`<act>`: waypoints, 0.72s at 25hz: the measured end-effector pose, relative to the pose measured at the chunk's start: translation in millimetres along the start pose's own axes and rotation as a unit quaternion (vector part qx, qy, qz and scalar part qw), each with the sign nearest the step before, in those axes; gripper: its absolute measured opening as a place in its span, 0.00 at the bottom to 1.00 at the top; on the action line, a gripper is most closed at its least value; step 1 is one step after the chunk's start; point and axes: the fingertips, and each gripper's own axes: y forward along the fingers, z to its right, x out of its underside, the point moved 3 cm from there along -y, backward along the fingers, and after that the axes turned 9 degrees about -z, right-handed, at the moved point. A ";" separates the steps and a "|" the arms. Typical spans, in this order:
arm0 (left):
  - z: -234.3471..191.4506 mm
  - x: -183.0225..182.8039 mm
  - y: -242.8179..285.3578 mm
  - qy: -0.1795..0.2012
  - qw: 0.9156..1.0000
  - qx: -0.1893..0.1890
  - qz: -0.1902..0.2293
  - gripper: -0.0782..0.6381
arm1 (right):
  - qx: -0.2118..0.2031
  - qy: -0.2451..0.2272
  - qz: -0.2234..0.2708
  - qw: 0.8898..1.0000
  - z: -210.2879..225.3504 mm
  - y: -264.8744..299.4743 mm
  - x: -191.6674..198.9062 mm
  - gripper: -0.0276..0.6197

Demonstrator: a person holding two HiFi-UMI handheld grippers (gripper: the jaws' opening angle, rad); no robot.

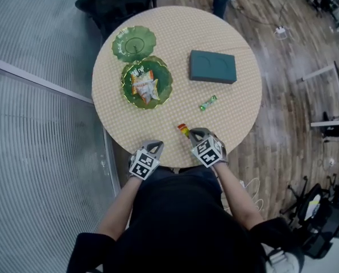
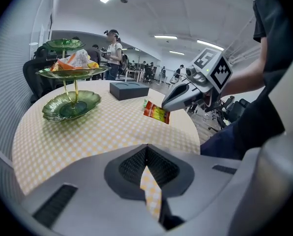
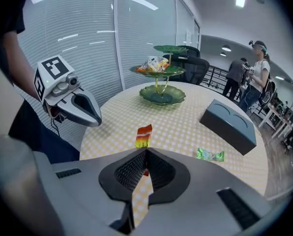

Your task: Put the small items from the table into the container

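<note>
My right gripper is clamped on the lower end of a red-and-yellow packet, holding it just above the near edge of the round table. My left gripper hovers to its left with jaws pressed together on nothing. A yellow check cloth covers the table. Grey carpet and a blind-covered glass wall lie left, wood floor right, and people stand in the far room. A green candy lies just beyond the packet, with a dark teal box farther back. At far left, the tiered green dish stand holds snack packets on its middle tier.
</note>
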 end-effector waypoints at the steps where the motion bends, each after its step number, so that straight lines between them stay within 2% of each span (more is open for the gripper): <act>1: -1.0 2.2 -1.8 0.000 1.000 -0.002 0.000 0.11 | 0.003 0.000 0.004 1.000 0.4 -2.5 -3.6 0.09; 9: -11.3 7.8 -21.7 -0.006 0.999 -0.031 0.012 0.11 | 0.024 -0.012 0.034 0.999 1.8 -21.6 -26.6 0.09; 18: -24.1 -18.7 -44.4 -0.022 0.995 -0.086 0.042 0.11 | 0.016 -0.037 0.065 0.997 7.4 -35.8 -45.4 0.09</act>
